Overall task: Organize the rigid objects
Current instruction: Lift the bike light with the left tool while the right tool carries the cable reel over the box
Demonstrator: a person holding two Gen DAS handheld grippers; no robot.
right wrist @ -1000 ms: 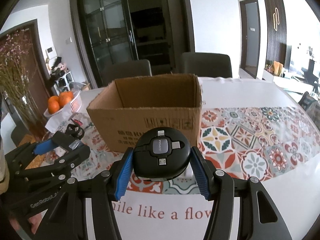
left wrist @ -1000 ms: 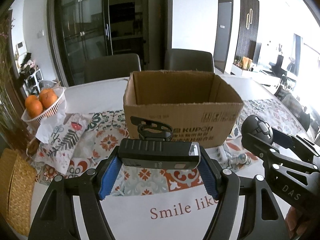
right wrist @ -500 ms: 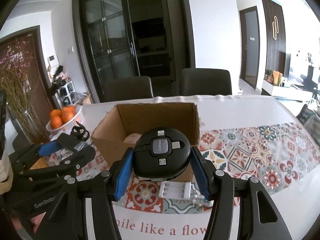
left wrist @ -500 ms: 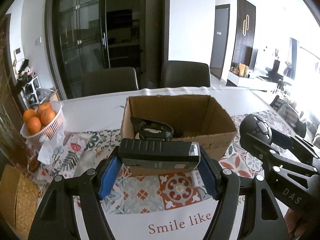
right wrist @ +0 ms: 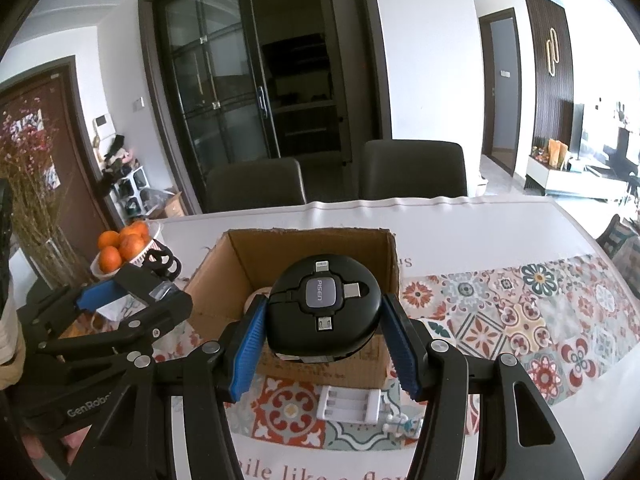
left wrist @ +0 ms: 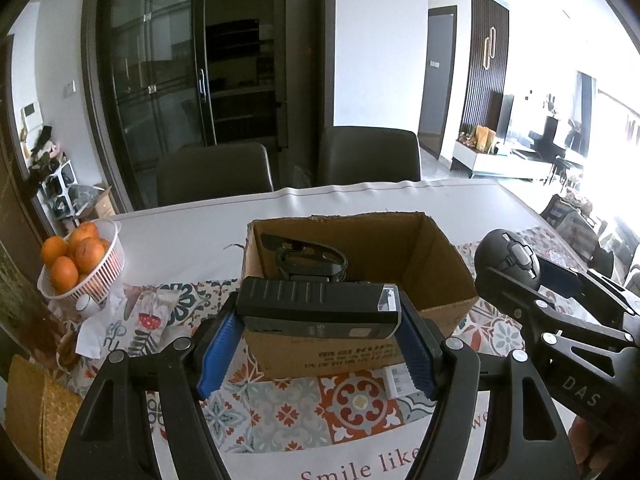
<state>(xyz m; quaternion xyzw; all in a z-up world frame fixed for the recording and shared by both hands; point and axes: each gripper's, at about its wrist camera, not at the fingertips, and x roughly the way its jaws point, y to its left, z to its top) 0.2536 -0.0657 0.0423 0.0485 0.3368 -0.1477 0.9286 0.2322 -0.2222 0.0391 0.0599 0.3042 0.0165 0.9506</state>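
Note:
My left gripper (left wrist: 318, 346) is shut on a long black flashlight-like device (left wrist: 316, 310) with a clear end and a carabiner loop, held crosswise above the near wall of the open cardboard box (left wrist: 440, 256). My right gripper (right wrist: 322, 342) is shut on a round black PISEN cable reel (right wrist: 324, 314), held above the near wall of the same box (right wrist: 312, 248). Each gripper shows in the other's view: the right one (left wrist: 516, 268) at the right, the left one (right wrist: 132, 288) at the left. Something pale lies in the box, mostly hidden.
A white battery charger (right wrist: 350, 402) and a small figurine (right wrist: 402, 426) lie on the patterned tablecloth (right wrist: 520, 320) in front of the box. A white basket of oranges (left wrist: 76, 264) stands at the left. Two dark chairs (left wrist: 214, 176) stand behind the table.
Both grippers have risen with their loads and moved toward the box. The box's inside now shows from above, and the charger has come into view below.

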